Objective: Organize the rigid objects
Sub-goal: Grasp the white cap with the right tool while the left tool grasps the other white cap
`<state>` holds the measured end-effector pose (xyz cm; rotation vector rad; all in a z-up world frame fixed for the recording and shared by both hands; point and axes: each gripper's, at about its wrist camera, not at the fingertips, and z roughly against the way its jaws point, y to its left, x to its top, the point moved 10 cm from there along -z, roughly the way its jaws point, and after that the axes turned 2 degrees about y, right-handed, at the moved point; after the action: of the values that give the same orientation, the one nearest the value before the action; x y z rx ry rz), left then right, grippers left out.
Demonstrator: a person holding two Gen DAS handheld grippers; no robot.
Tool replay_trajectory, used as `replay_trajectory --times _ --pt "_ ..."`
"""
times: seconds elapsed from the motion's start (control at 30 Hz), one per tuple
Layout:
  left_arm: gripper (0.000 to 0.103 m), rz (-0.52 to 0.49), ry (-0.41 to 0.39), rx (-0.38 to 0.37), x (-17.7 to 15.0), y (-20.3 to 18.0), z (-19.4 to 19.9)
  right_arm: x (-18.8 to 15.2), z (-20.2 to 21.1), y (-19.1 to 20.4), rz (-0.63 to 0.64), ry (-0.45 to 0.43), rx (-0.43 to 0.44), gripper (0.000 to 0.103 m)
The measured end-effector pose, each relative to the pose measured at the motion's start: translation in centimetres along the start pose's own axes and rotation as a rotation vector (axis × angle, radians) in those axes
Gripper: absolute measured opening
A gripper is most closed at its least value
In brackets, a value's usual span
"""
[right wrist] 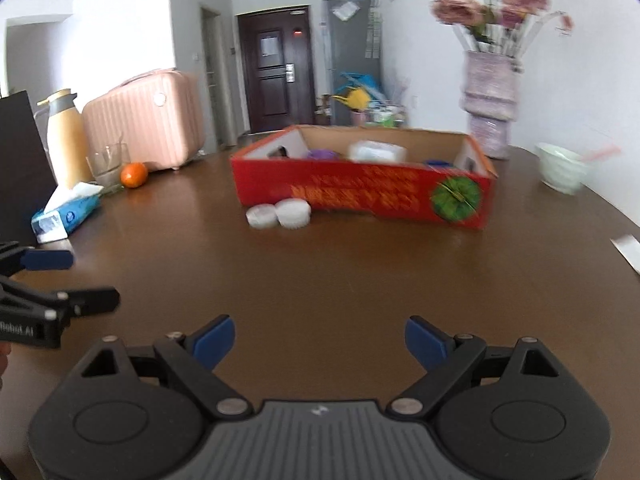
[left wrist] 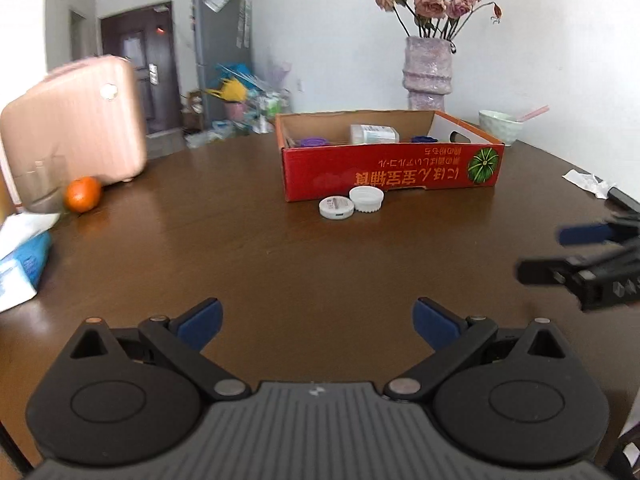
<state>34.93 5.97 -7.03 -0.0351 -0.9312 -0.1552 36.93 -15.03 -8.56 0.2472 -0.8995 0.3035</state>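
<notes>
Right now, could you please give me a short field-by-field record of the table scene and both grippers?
surface: brown table
container: red cardboard box, open top, items inside
loose items: two white round lids side by side on the table in front of the box
left gripper: open, nothing between its fingers
right gripper: open, nothing between its fingers
other things: orange, tissue pack, pink suitcase, vase of flowers, pale bowl
</notes>
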Motion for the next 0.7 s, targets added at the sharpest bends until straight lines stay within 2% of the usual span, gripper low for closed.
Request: replay_trajectory --times 0.07,0.13,0.27,0.33,0.43,0.47,0.53,0.57,0.7 --pt "0.103 0.019 0.027 -0.047 1.0 0.8 -2.0 2.3 -2.4 0.0 0.008 -0.015 0.006 0.092" --pt "0.103 0.032 0.082 -0.041 1.7 1.8 -4.2 4.3 -5.2 0.0 -0.011 -0.004 0.026 0.090" --pt "0.103 -0.024 0.067 -0.042 3.5 2.9 -7.3 6.9 -11.4 0.2 -0.083 0.067 0.054 0.083" --pt "0.103 -0.031 0.066 -0.038 4.1 3.6 -8.5 7.7 -13.6 0.6 -0.105 0.071 0.074 0.082" --pt "0.103 -0.002 0.087 -0.043 4.5 4.7 -10.0 8.2 -16.6 1.1 -0.102 0.104 0.054 0.066" --pt "0.103 0.002 0.093 -0.047 4.6 4.9 -10.4 8.3 -17.3 1.2 -0.108 0.111 0.055 0.059" --pt "0.101 -0.002 0.093 -0.061 4.8 4.9 -11.0 8.4 -17.6 1.3 -0.111 0.086 0.052 0.052" --pt "0.100 -0.008 0.094 -0.073 5.0 4.6 -11.4 8.4 -17.6 1.2 -0.108 0.086 0.055 0.039" --pt "0.079 -0.027 0.090 -0.128 6.0 2.7 -13.3 7.6 -15.9 0.0 -0.119 0.076 0.067 0.039"
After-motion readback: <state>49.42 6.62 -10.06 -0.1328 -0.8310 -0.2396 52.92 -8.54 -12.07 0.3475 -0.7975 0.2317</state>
